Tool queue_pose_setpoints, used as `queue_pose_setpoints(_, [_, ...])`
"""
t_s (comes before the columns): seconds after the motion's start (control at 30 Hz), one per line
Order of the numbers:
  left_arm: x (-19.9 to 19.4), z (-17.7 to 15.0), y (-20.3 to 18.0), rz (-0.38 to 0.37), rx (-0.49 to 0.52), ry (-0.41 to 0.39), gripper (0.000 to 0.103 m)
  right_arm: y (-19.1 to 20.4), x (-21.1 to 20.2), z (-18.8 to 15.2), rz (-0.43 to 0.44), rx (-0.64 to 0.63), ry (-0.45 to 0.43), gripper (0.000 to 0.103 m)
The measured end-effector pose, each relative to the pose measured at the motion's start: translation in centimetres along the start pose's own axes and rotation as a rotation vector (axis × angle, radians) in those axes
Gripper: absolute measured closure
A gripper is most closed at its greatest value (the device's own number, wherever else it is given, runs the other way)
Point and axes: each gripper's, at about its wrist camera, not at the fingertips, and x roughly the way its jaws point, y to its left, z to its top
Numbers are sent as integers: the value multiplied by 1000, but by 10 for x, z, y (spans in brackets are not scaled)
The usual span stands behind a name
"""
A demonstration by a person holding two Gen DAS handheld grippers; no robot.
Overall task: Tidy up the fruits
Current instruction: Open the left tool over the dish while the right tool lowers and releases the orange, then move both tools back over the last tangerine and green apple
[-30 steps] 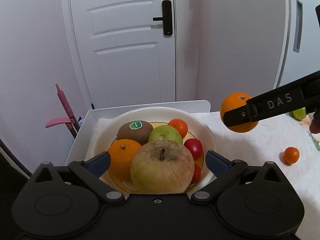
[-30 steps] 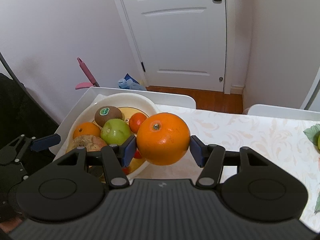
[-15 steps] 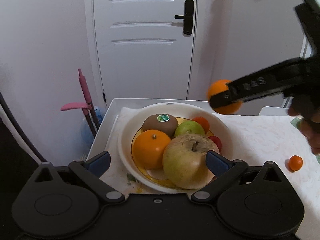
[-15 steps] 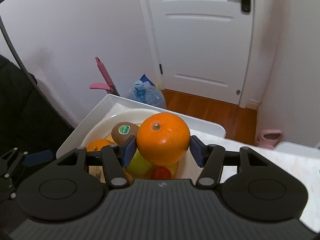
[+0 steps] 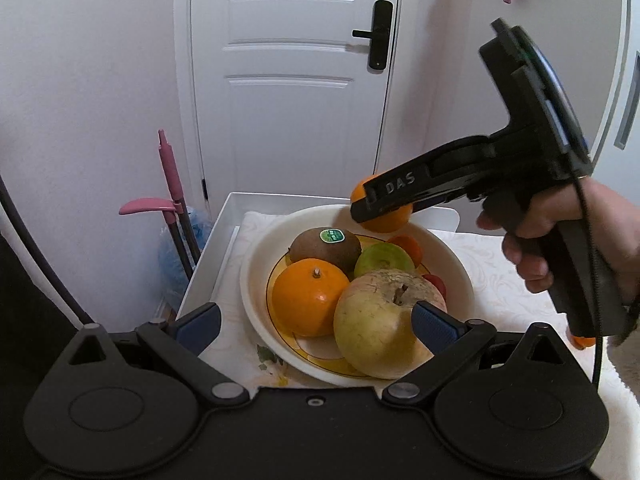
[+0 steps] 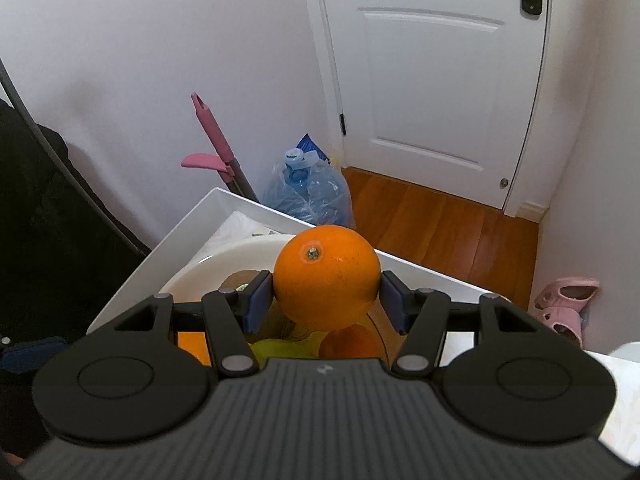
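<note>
The white table stands before a white door. Its bowl already holds 6 fruits. Your right gripper clamps 1 orange above the bowl's far side; release it there. Your left gripper hangs spread, empty. 1 small orange fruit remains outside.

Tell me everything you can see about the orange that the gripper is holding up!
The orange is round, bright and shiny, with finely dimpled skin and a small green-brown stem button facing up toward the camera. The right gripper squeezes it between two blue pads, one on each side. It hangs in the air over the far side of the white fruit bowl, touching no other fruit.
</note>
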Motion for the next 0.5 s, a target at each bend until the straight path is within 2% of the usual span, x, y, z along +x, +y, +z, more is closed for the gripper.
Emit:
queue_pose_setpoints(0.17, [0, 1, 0, -9, -7, 5, 0, 0, 5, -3, 26, -8, -8, 27])
queue_pose_setpoints(0.2, [0, 1, 0, -8, -8, 5, 0, 0, 2, -3, 30, -6, -28, 16])
queue_pose_setpoints(0.23, [-1, 2, 0, -7, -9, 5, 0, -1, -2, -3, 24, -6, -51, 0])
queue_pose_setpoints(0.33, [-1, 3, 0, -10, -14, 6, 0, -3, -14, -4, 5, 1, -104, 0])
queue_pose_setpoints(0.5, [-2, 3, -2, -14, 1, 11, 0, -4, -20, -4, -18, 1, -96, 0])
